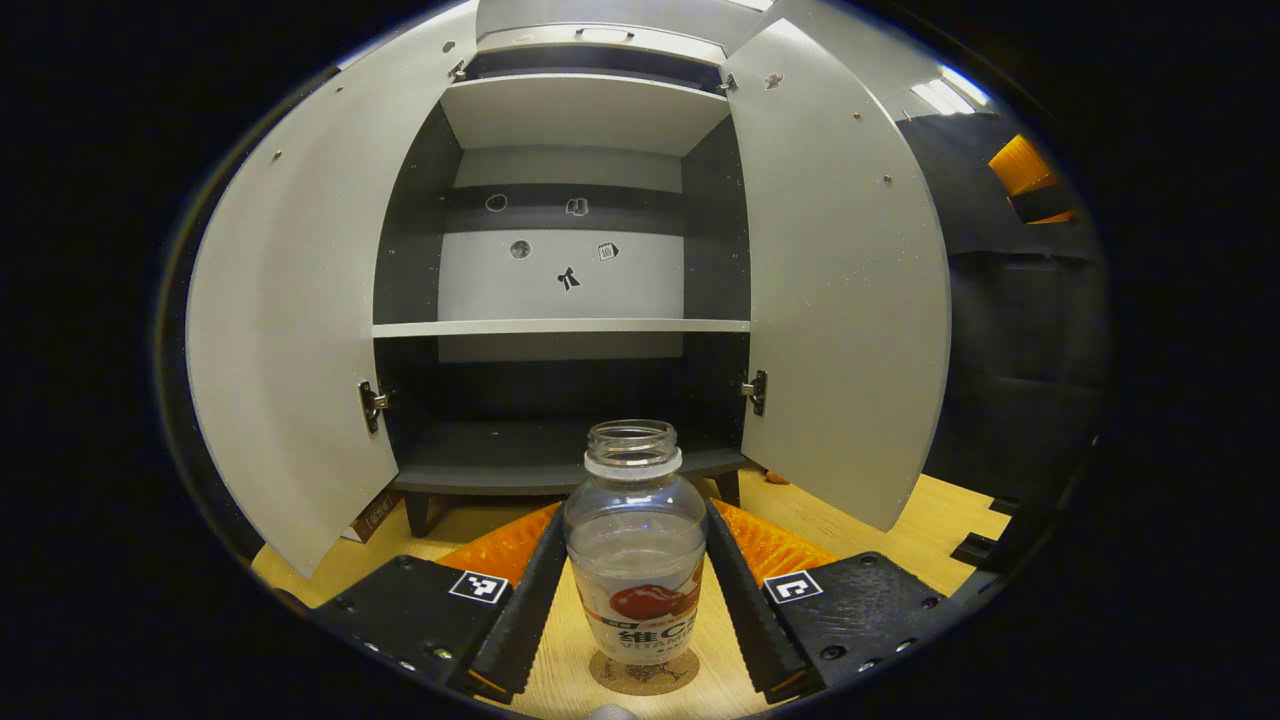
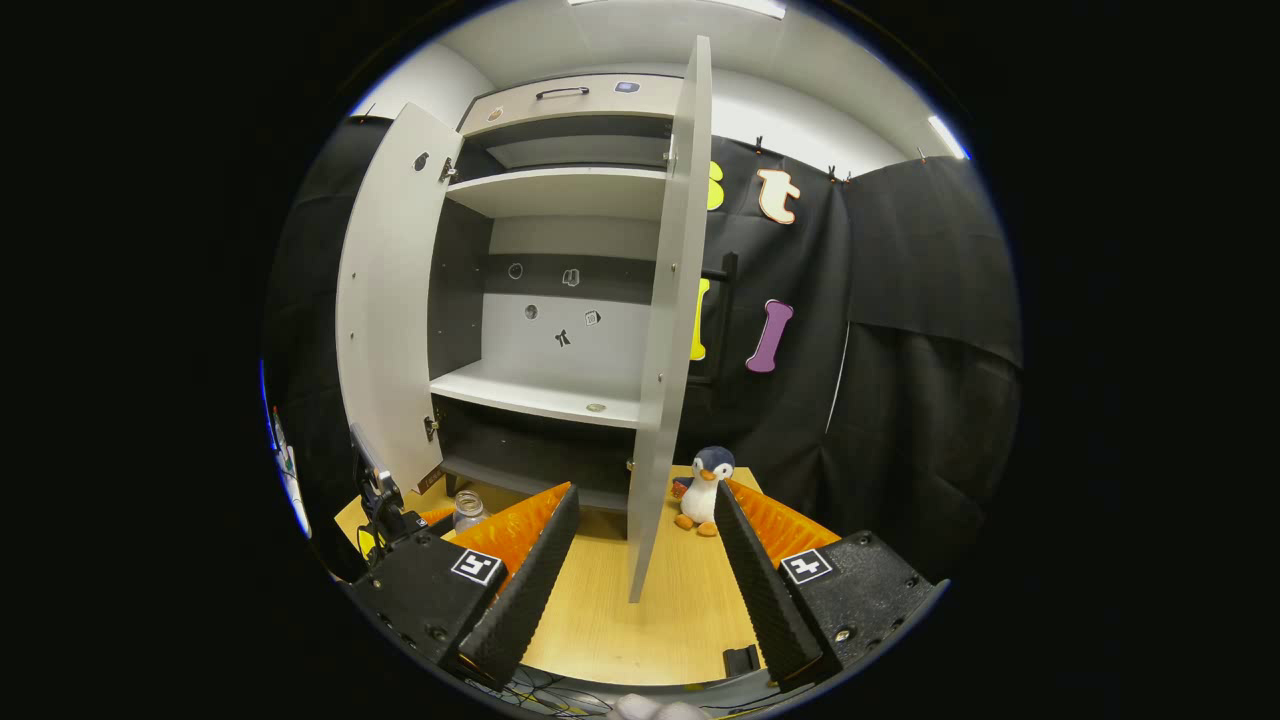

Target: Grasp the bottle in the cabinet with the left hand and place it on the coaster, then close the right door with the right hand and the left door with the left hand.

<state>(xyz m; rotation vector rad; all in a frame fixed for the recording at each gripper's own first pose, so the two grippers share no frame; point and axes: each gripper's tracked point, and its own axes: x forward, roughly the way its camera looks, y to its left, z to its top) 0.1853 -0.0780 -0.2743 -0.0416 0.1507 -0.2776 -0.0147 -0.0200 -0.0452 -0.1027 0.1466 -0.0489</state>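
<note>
A clear, capless bottle point(image 1: 636, 540) with a red-and-white label stands upright on a round cork coaster point(image 1: 645, 675) on the wooden table. My left gripper point(image 1: 634, 508) is open, its fingers flanking the bottle closely on both sides. The cabinet point(image 1: 565, 330) behind it has both doors swung open: left door point(image 1: 290, 330), right door point(image 1: 845, 300). In the right gripper view my right gripper point(image 2: 645, 490) is open and holds nothing. The right door point(image 2: 665, 350) hangs edge-on just ahead of its fingers. The bottle point(image 2: 468, 508) shows at the lower left.
A penguin plush point(image 2: 705, 490) sits on the table point(image 2: 640, 630) right of the right door. The cabinet shelves point(image 1: 560, 327) look bare apart from a small round item point(image 2: 596, 408) on the middle shelf. Black cloth walls the booth.
</note>
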